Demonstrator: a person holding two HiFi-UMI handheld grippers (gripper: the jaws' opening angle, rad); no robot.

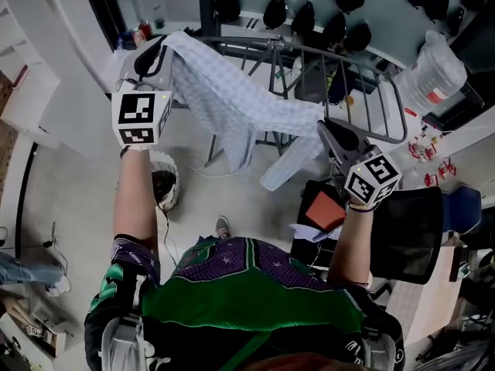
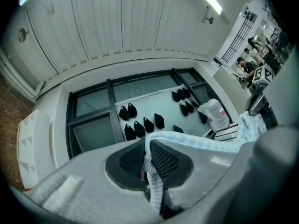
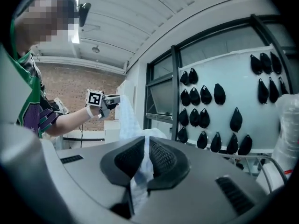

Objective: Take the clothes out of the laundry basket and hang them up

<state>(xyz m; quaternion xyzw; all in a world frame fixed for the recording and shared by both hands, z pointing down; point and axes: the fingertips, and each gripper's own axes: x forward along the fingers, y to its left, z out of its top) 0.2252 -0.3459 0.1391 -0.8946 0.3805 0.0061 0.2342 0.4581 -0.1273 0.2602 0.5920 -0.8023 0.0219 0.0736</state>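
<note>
A pale blue checked garment [image 1: 232, 103] is stretched in the air between my two grippers, with a loose part hanging below its middle. My left gripper [image 1: 158, 49] is raised at the upper left, shut on one end of the cloth [image 2: 196, 141], which is pinched between its dark pads [image 2: 163, 160]. My right gripper [image 1: 331, 132] is lower on the right, shut on the other end [image 3: 140, 181]. A grey metal drying rack [image 1: 371, 83] stands just behind the garment. A white round basket [image 1: 165, 182] sits on the floor under my left arm.
A black office chair [image 1: 406, 230] stands close by on the right, with a reddish item [image 1: 323, 207] beside it. A large clear water bottle [image 1: 433, 72] is beyond the rack. Several black objects [image 1: 309, 14] hang on the back wall panel.
</note>
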